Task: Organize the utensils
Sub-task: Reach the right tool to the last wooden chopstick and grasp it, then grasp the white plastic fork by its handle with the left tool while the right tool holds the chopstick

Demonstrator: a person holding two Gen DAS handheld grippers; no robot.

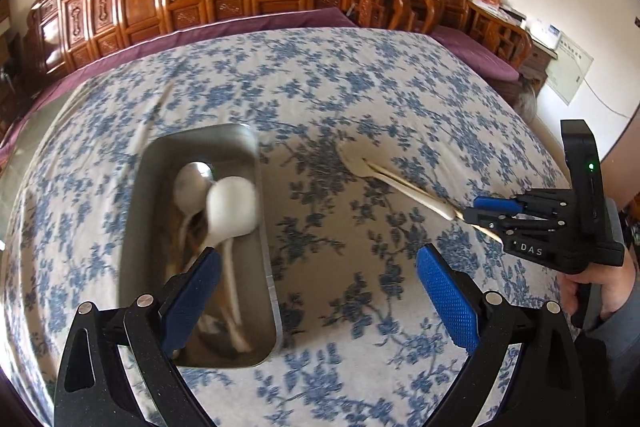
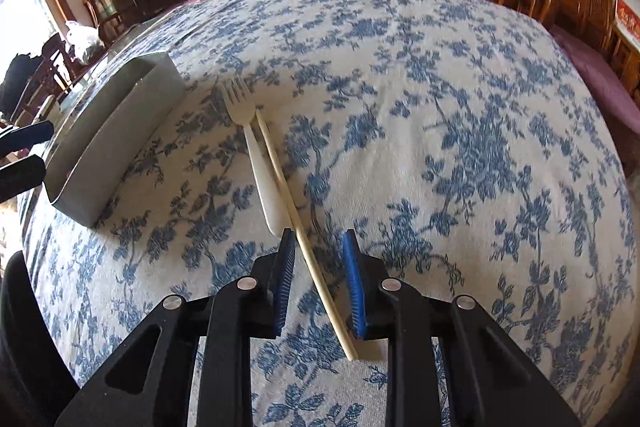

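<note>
White letters "DAS" on the black right gripper point(image 1: 470, 209) body

My feeds are bright with soft daylight; in the right wrist view a window point(image 2: 18, 15) at the left edge is blown out white. Both fisheye pictures bend hard toward dark corners. The left wrist view smears the metal tray point(image 1: 262, 227) and tablecloth point(image 1: 360, 75) with motion blur; shadows stay faint.
</note>
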